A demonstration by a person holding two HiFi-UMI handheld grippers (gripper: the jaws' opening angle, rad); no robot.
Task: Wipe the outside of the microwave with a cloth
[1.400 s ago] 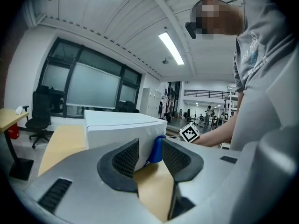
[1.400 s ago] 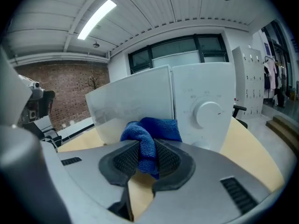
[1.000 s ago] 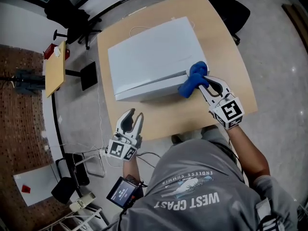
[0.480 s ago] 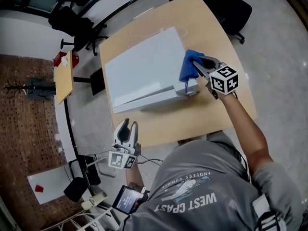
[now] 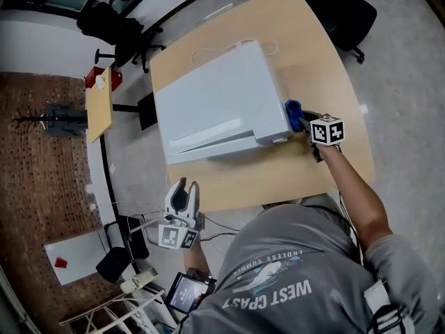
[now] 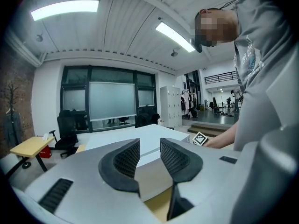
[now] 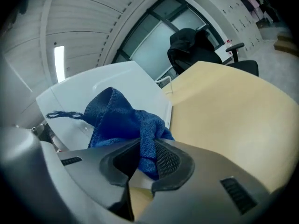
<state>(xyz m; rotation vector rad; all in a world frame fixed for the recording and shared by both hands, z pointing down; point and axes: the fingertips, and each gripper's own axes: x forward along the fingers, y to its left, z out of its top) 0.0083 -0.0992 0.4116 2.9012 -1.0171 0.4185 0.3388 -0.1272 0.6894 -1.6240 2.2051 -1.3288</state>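
The person wears a grey short-sleeved T-shirt (image 5: 278,270) with a pale blue print and white lettering across the back, and a black-and-white strap (image 5: 386,315) at one shoulder. The left gripper (image 5: 183,185) and right gripper (image 5: 300,119) have light grey shells and dark pads (image 6: 122,160) with a fine grid. Each carries a white cube (image 5: 327,129) with black square markers. Thin cables (image 5: 214,224) trail from the left one.
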